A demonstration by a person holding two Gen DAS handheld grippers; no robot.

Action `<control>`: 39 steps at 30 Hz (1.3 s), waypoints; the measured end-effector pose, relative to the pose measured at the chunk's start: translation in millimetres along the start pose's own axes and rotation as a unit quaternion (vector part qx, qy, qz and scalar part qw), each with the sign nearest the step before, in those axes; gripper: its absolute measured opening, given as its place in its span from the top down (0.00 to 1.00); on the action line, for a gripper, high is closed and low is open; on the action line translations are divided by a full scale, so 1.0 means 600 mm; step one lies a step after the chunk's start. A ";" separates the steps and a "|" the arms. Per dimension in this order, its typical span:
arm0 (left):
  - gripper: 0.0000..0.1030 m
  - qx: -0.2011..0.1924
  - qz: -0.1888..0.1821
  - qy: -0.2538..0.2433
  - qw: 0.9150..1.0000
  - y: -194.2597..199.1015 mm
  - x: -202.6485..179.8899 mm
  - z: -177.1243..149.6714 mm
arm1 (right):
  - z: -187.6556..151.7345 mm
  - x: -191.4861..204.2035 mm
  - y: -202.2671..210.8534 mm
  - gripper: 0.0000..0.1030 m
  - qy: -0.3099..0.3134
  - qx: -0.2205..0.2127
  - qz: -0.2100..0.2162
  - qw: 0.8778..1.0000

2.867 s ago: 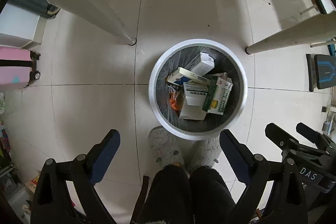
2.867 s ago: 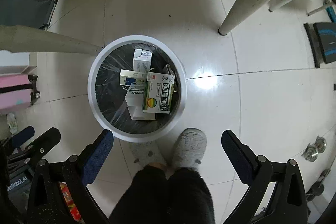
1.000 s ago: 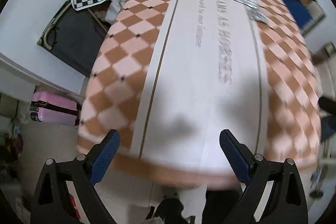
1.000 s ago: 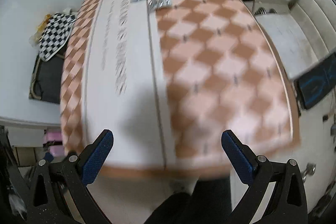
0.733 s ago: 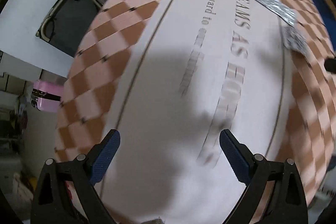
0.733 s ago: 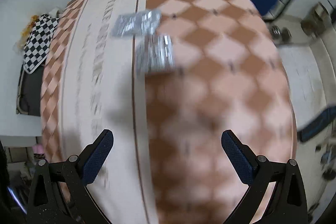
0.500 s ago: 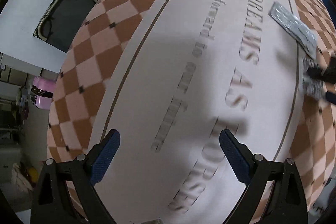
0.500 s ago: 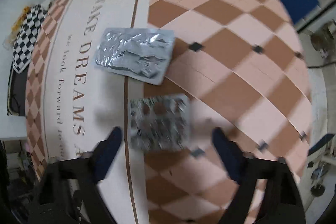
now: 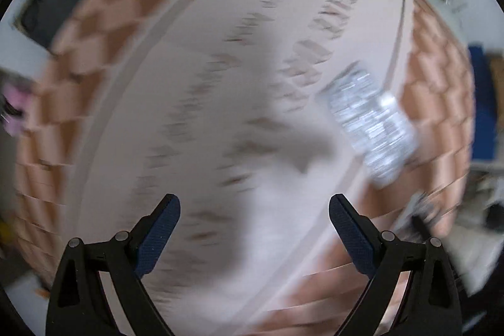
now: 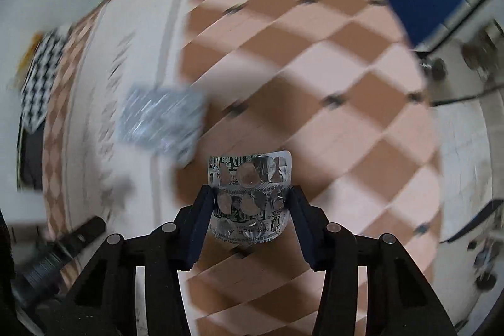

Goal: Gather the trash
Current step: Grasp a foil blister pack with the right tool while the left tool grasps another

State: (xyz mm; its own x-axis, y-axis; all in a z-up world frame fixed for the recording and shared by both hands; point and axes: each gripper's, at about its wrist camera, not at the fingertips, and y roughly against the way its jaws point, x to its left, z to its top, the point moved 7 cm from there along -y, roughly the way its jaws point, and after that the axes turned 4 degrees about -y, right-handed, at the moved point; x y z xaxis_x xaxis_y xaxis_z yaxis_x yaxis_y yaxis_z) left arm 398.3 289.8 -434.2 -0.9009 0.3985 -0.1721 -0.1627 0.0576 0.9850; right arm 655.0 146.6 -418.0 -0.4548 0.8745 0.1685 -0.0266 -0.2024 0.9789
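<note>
Right gripper (image 10: 249, 203) pointing down over the checked tablecloth (image 10: 330, 77), jaws just drawn in and now clamped on an empty pill strip (image 10: 250, 194), one blue pad on each side edge, the strip bowed between them and clear of the cloth. Second foil strip (image 10: 160, 122) lying flat just up and to the left, across the line where pale band meets checks, blurred. Left gripper (image 9: 253, 229) over the pale printed band, jaws spread wide, nothing between the blue pads (image 9: 160, 232). Same foil strip (image 9: 368, 125) up and to the right of it, smeared by motion. Lettering on the cloth too blurred to read
</note>
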 end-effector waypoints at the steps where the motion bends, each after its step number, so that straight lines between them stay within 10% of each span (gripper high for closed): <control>1: 0.07 0.015 -0.027 0.025 0.999 -0.011 -0.023 0.018 | 0.015 -0.016 -0.001 0.50 -0.010 -0.001 -0.004 1.000; 6: 0.07 0.050 -0.050 0.090 0.993 -0.048 -0.087 0.076 | 0.091 -0.075 -0.012 0.50 -0.051 -0.011 -0.026 0.998; 11: 0.07 0.040 0.026 0.072 0.996 -0.068 -0.108 0.100 | 0.137 -0.102 -0.027 0.50 -0.066 -0.014 -0.038 0.997; 19: 0.17 0.027 0.068 -0.030 0.997 -0.069 -0.068 0.033 | 0.118 -0.129 -0.025 0.49 -0.061 0.000 -0.022 0.998; 30: 0.19 0.031 0.069 0.043 0.996 -0.085 -0.069 0.041 | 0.108 -0.110 -0.034 0.43 -0.050 0.011 -0.043 0.998; 33: 0.36 0.002 0.071 0.013 0.997 -0.076 -0.072 0.027 | 0.108 -0.109 -0.032 0.43 -0.042 0.010 -0.045 0.998; 39: 0.39 -0.006 0.076 -0.034 0.997 -0.069 -0.069 0.002 | 0.097 -0.108 -0.019 0.47 -0.041 0.006 -0.021 0.999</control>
State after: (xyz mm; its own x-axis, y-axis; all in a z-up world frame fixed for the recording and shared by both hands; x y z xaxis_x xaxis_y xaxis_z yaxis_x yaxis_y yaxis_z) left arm 442.9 272.3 -468.0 -0.8866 0.4621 -0.0201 -0.0326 -0.0190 0.9993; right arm 736.7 118.2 -433.5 -0.3786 0.9157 0.1349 -0.0333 -0.1591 0.9867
